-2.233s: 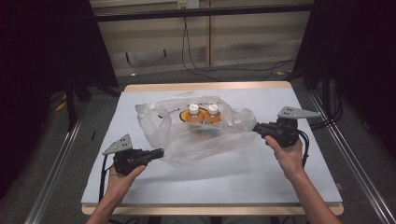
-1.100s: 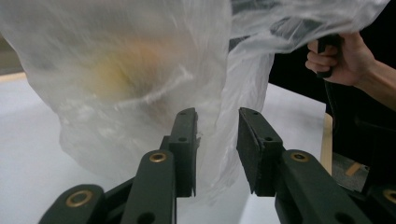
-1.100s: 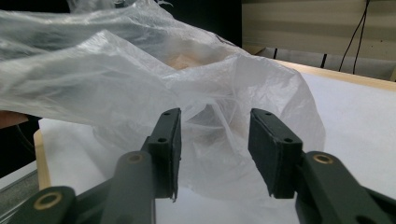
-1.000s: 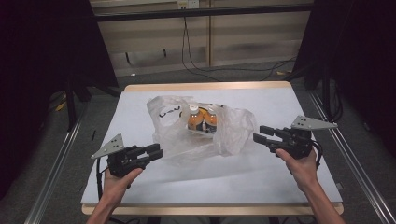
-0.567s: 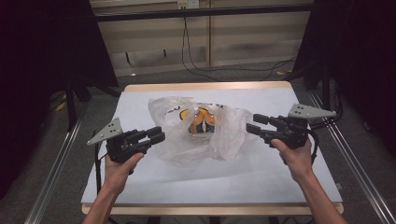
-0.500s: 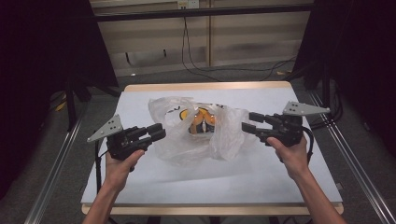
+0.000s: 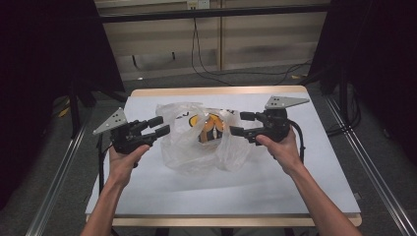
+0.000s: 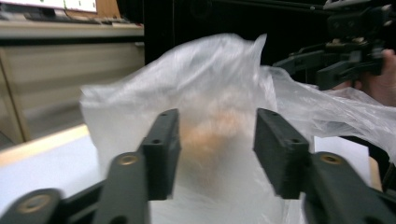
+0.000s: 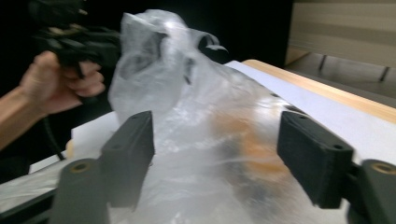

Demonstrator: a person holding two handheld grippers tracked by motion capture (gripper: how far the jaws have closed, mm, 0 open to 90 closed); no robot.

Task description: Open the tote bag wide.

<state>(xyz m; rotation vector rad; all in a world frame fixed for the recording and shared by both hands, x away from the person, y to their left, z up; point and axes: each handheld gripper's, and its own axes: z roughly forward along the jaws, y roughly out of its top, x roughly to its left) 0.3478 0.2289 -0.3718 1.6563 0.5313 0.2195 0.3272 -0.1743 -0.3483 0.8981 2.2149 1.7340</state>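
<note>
A clear plastic bag [image 7: 189, 147] stands bunched up in the middle of the white table [image 7: 295, 196], with an orange pack [image 7: 209, 125] inside it. My left gripper [image 7: 160, 126] hovers at the bag's left side; its jaws have just been opening and stand apart. In the left gripper view the bag [image 8: 210, 107] lies just beyond the left gripper [image 8: 217, 144], untouched by the pads. My right gripper [image 7: 239, 123] is at the bag's right side, its jaws also freshly opened. The right gripper [image 9: 219, 154] frames the bag [image 9: 187, 107] without pressing it.
The table's wooden edge [image 7: 216, 91] runs along the far side. Metal rails [image 7: 56, 196] flank the table left and right. Cables [image 7: 206, 64] lie on the floor beyond it. Dark curtains close in on both sides.
Both grippers have risen and moved inward to the bag's sides. Their jaws stand wider apart than before. The bag has bunched up taller and narrower.
</note>
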